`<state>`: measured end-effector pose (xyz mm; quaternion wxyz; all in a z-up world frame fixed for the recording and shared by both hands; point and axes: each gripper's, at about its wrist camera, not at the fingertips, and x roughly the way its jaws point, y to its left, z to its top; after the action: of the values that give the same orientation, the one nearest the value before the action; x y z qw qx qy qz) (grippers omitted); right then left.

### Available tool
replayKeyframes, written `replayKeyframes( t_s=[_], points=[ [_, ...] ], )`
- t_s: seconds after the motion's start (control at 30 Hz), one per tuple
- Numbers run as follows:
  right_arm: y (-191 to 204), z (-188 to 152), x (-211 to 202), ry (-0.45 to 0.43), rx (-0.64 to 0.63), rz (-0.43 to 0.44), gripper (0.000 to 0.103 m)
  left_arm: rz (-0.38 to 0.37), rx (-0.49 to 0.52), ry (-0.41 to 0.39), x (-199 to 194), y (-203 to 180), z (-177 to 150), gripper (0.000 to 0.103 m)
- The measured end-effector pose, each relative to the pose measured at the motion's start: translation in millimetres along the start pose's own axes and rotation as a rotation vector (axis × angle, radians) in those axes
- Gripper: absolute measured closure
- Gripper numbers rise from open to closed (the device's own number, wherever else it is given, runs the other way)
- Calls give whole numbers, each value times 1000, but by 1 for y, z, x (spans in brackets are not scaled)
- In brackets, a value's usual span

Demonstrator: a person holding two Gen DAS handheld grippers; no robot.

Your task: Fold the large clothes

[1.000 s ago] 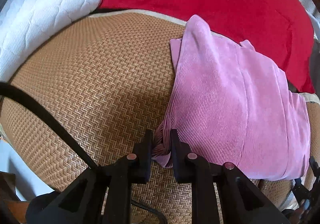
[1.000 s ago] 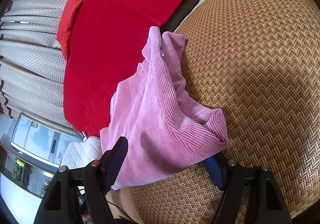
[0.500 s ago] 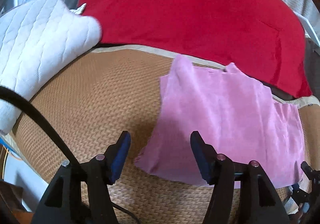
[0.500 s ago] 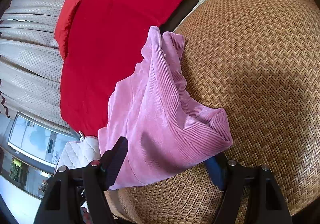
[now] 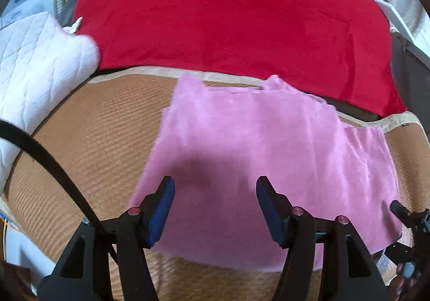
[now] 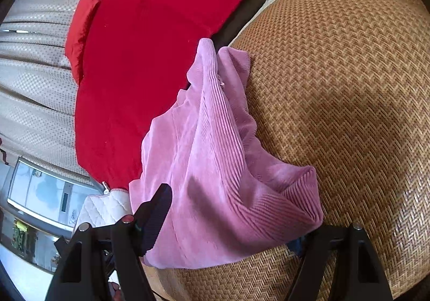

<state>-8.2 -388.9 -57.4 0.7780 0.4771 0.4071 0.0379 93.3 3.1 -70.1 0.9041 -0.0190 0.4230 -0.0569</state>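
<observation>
Two grippers work one pink garment (image 5: pixel 268 161), which lies folded on a woven mat (image 5: pixel 88 134) directly ahead of both. The left gripper (image 5: pixel 215 207) is released: its jaws are opening, nothing sits between the pads, and the cloth lies flat beneath them rather than pinched. This hovering, unloaded position suits a fold just laid down, judged from the smooth layer under the fingers.

The right gripper (image 6: pixel 231 220) stands wide with the bunched ribbed end of the garment (image 6: pixel 215 166) resting between its fingers. Its left finger (image 6: pixel 154 209) is visible against the cloth; the right pad is covered by the thick fold. Contact pressure therefore cannot be confirmed, so whether this gripper is grasping or merely straddling the cloth cannot be told.

Beyond the garment, a red blanket (image 5: pixel 228 19) lies past the mat edge. A white quilted pad (image 5: pixel 35 59) sits to the left of the left gripper. The left view is blurred, hiding the garment's rib texture and seams. The garment's near edge is cut off behind the gripper bodies in both views.
</observation>
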Motion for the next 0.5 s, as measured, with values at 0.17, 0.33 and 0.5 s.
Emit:
replayKeyframes(
  t_s=[0.17,0.33,0.5],
  points=[
    [14,0,7,-17,-71,-54,27,-3,119,5,26,-36,-7,19],
    [18,3,10,-14,-52,-53,25,-17,112,3,21,-37,-6,19],
    [29,8,17,-42,-101,-108,25,11,153,34,32,-44,-10,19]
  ],
)
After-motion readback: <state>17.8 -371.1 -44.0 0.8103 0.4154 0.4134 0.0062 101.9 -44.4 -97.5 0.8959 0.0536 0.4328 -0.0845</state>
